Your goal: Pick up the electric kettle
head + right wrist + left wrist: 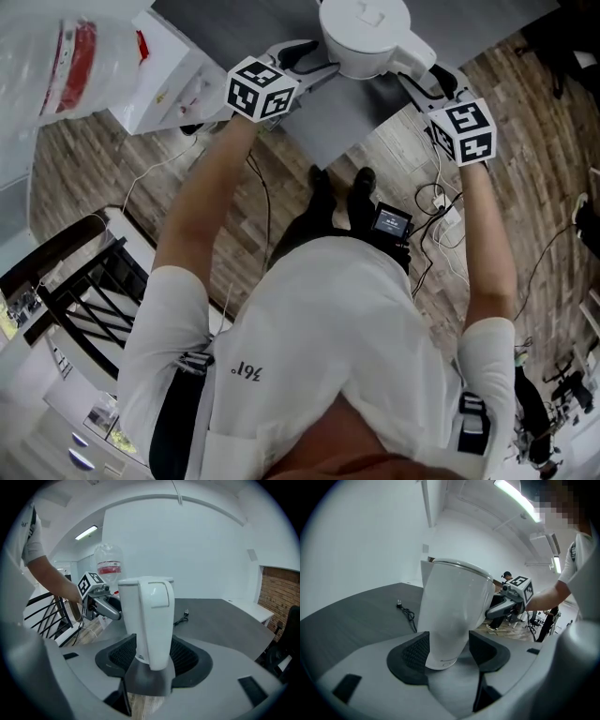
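A white electric kettle stands upright on the grey table, near its front edge. My left gripper reaches in from the left. In the left gripper view its jaws straddle the base of the kettle body, with a narrow gap showing at the right pad. My right gripper comes in from the right. In the right gripper view its jaws stand either side of the kettle's handle without clearly pressing on it. Both grippers look open.
A black power cord with plug lies on the table behind the kettle. A white box and a clear plastic bag with something red in it sit to the left. Cables run over the wooden floor; a black frame stands at lower left.
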`<action>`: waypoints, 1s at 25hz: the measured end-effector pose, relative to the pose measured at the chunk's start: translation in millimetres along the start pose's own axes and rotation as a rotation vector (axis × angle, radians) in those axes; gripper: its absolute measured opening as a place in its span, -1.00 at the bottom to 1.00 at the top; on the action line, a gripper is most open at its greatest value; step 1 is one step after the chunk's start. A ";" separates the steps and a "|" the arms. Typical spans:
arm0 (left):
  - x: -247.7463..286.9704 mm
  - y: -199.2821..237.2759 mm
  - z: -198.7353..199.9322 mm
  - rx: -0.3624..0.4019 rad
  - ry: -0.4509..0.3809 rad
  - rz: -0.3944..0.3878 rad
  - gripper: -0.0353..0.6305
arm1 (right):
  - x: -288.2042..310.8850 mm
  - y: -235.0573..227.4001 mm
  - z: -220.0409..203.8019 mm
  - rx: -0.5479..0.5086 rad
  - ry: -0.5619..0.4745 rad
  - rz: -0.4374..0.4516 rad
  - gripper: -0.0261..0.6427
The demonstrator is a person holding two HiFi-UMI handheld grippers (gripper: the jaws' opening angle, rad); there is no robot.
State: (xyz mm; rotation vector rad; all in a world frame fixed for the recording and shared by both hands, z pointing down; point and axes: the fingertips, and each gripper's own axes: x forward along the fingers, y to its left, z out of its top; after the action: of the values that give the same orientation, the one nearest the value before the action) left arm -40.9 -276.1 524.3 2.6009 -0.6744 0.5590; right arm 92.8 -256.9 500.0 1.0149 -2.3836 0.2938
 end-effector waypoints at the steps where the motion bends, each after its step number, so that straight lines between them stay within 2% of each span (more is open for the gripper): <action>1: 1.2 1.0 1.0 0.004 -0.003 -0.004 -0.15 | 2.7 0.3 0.0 -0.010 0.006 0.007 -0.31; 9: 10.7 3.1 3.6 0.049 0.016 -0.055 -0.13 | 18.4 -3.6 6.3 -0.036 0.015 0.059 -0.32; 14: 10.0 3.7 1.3 0.039 0.015 -0.070 -0.12 | 26.4 5.0 5.1 -0.060 0.032 0.104 -0.32; 25: 21.3 9.4 -19.1 0.070 0.092 -0.066 -0.12 | 33.1 1.8 -2.4 -0.084 0.061 0.102 -0.49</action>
State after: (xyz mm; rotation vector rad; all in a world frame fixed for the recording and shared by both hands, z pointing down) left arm -34.0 -282.7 552.9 2.6324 -0.5468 0.6888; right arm 73.3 -274.7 520.2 0.8361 -2.3753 0.2556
